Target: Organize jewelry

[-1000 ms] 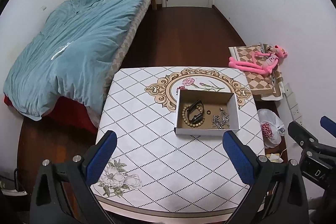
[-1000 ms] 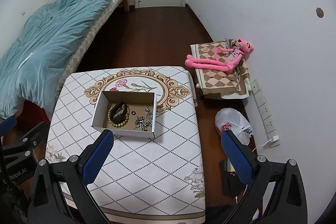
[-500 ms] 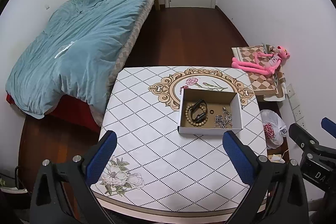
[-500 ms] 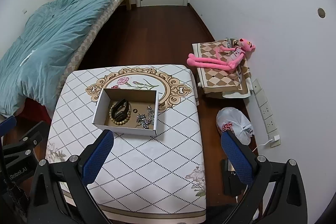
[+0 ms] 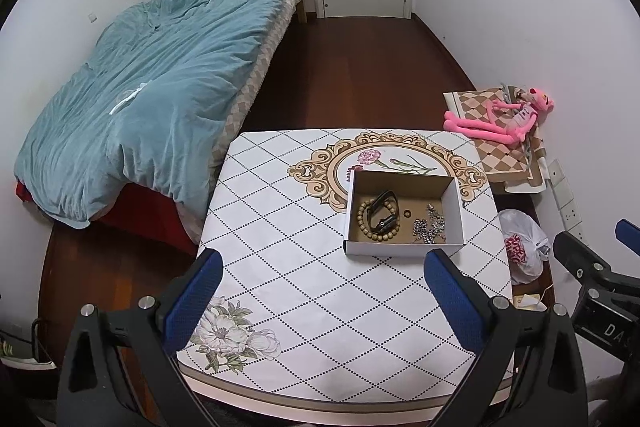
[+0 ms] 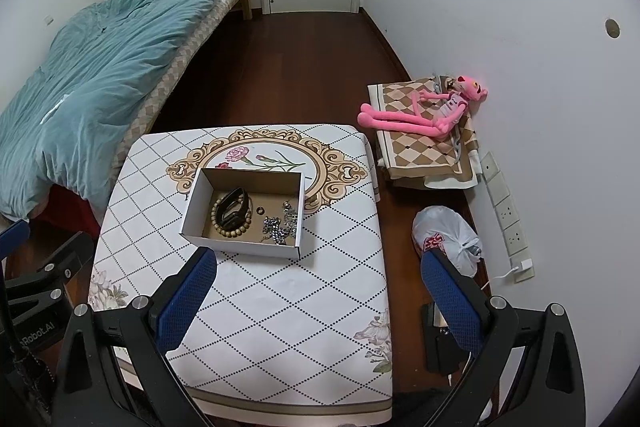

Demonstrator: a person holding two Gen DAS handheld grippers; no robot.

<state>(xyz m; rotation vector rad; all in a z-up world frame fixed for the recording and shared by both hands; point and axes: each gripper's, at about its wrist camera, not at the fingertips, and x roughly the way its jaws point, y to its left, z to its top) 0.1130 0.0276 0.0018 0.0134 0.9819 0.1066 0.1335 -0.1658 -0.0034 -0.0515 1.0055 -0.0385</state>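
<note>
A white cardboard box [image 5: 400, 249] [image 6: 192, 203] sits on the patterned table [image 5: 280, 227] [image 6: 280, 299]. Inside lie a wooden bead bracelet [image 5: 366, 233] [image 6: 236, 230], a black band [image 5: 382, 213] [image 6: 232, 207], a small ring [image 5: 407, 213] [image 6: 260, 210] and a silver chain [image 5: 430, 227] [image 6: 280, 225]. My left gripper [image 5: 320, 297] is open and empty, high above the table's near side. My right gripper [image 6: 316, 299] is open and empty, also high above the near side. The right gripper shows at the left view's right edge [image 5: 592, 275].
A bed with a blue duvet [image 5: 140, 107] stands left of the table. A pink plush toy [image 6: 424, 111] lies on a patterned cushion by the right wall. A white plastic bag [image 6: 448, 239] and wall sockets [image 6: 508, 219] are on the floor side at right.
Both grippers have risen and pulled back; the table and box look smaller and lower in both views. Nothing on the table has moved.
</note>
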